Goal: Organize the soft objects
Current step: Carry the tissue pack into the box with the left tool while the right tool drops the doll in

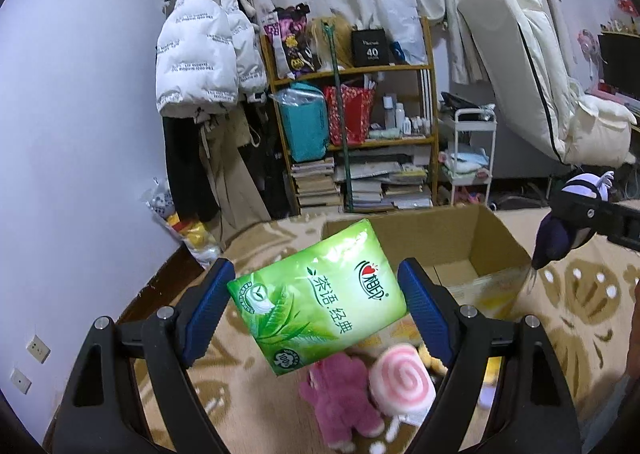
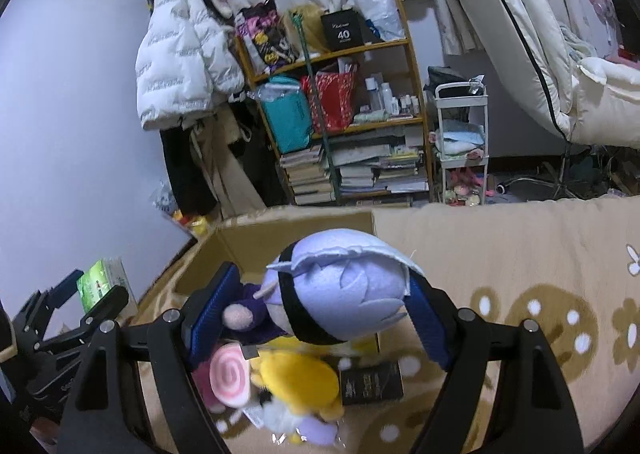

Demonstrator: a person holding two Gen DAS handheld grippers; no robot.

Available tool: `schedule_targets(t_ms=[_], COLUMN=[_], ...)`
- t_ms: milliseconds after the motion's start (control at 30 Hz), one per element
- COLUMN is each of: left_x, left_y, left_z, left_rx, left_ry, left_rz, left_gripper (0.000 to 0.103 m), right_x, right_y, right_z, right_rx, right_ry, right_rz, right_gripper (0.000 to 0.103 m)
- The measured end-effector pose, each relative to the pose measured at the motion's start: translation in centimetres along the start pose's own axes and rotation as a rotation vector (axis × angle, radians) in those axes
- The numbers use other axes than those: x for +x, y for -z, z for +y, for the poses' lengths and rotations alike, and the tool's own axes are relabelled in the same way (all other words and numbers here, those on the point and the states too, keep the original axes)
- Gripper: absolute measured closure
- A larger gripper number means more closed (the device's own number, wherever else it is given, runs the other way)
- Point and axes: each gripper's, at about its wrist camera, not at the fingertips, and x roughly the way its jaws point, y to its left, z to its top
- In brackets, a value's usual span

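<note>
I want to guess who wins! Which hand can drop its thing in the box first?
Probably the right gripper: its purple plush doll hangs near the cardboard box opening. The left gripper holds the green tissue pack short of it.

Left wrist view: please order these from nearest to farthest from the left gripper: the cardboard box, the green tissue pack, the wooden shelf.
1. Green tissue pack: between the fingers of the left gripper.
2. Cardboard box: open, on the rug just beyond the pack.
3. Wooden shelf: far back, against the curtain.

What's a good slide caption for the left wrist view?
Left gripper holding a green tissue pack above plush toys, near the cardboard box.
</note>
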Motion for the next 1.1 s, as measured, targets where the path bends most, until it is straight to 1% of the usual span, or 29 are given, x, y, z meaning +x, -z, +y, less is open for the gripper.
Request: schedule_targets(t_ms=[133,233,433,567,667,833,933,1000,1100], left_x=[1.1,1.9,3.8,5.0,6.1,8.1,9.1,9.6,10.2], left_y=[-1.7,-2.8,-4.4,-3.9,-3.1,-2.0,-1.6,-1.2,-0.7], left_z=[0.3,0.4,0.5,0.6,0.6,0.3,0.0,-0.4,-0.8], left_rx=[-0.008,-0.016,-0.04,-0.051,-0.062,-0.054,-0.043,-0.032,-0.019], left_ry=[-0.011,-0.012,-0.002,-0.003,0.004,0.011,0.027,0.027,0.038], left_rz=[-0.029,-0.046,-0.058,-0.056,-0.04,-0.005,0.024,0.035,0.057], left_gripper=[0.02,0.02,0.02,0.02,0.02,0.02,0.02,0.02,0.02], right_x=[0.8,1.3,3.2,4.3,5.2,6.8,7.8,8.3,8.9], right_y=[-1.6,-2.4,-3.3,-3.2,-2.9,-2.3,-1.9,-1.4,-0.8], right_z=[-0.3,0.1,1.3,1.5,1.3,0.7,0.5,0.4,0.5], right_rx=[0.033,0.01,-0.043,-0.05,-0.058,-0.061,-0.067,-0.087,-0.114], right_ry=[-0.012,0.001,0.005,0.004,0.01,0.031,0.049,0.071,0.081], right_rz=[-0.033,-0.063,-0.071,-0.061,-0.049,-0.024,-0.011,-0.006,0.013], right_gripper=[0.018,0.018,0.018,0.018,0.018,0.017,0.017,0.017,0.017])
